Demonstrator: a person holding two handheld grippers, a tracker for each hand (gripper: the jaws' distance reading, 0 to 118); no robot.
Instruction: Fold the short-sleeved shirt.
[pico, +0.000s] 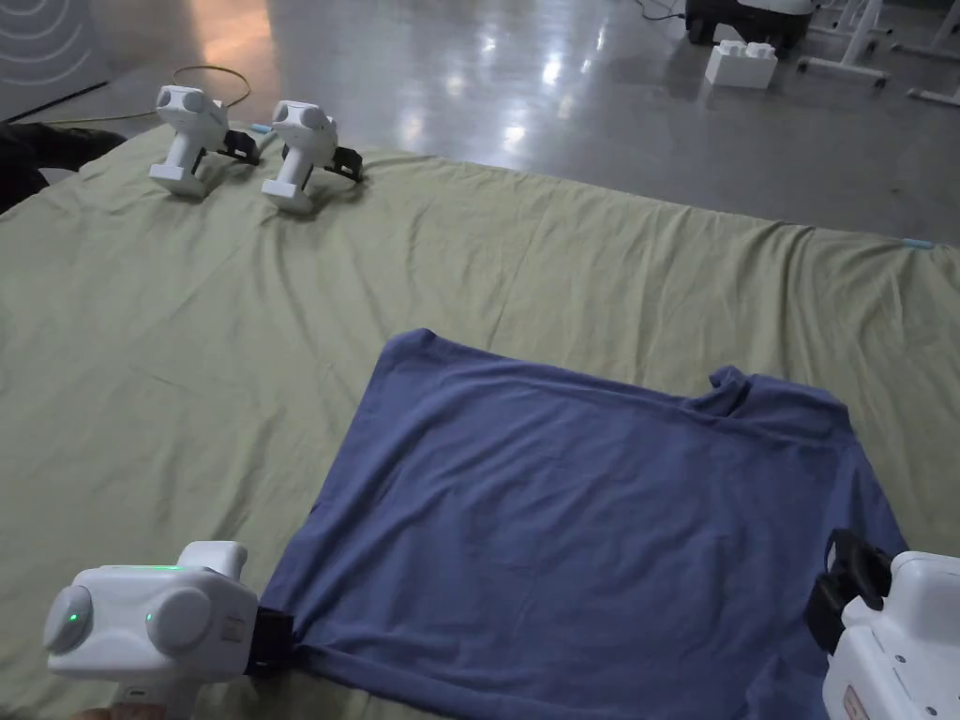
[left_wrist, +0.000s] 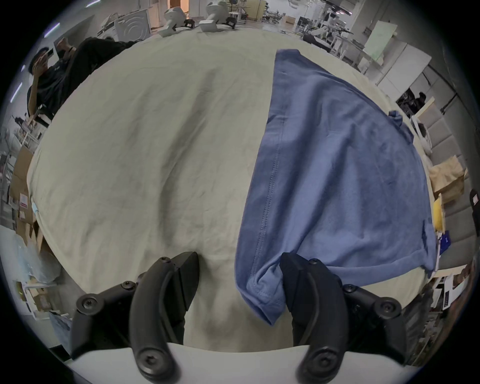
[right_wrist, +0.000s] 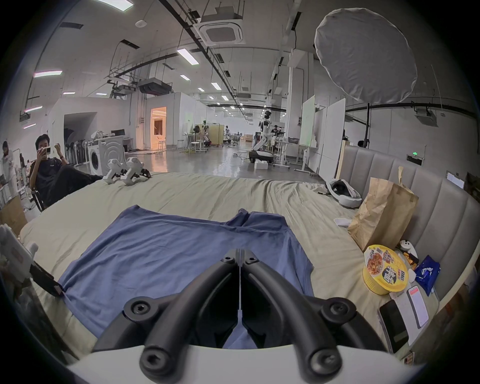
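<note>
Near the bed's (pico: 187, 375) front edge, blue shirt (pico: 562, 525) flat, left gripper (left_wrist: 239, 283) fingers wide about its near corner, right gripper (right_wrist: 240, 256) fingers pressed together over cloth; best to close left fully on the hem before lifting both corners evenly

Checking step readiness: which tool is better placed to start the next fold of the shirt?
Probably the left. The left tool is open with the shirt corner between its jaws, so it only needs to close. The right tool is shut above the shirt and would have to open first.
</note>
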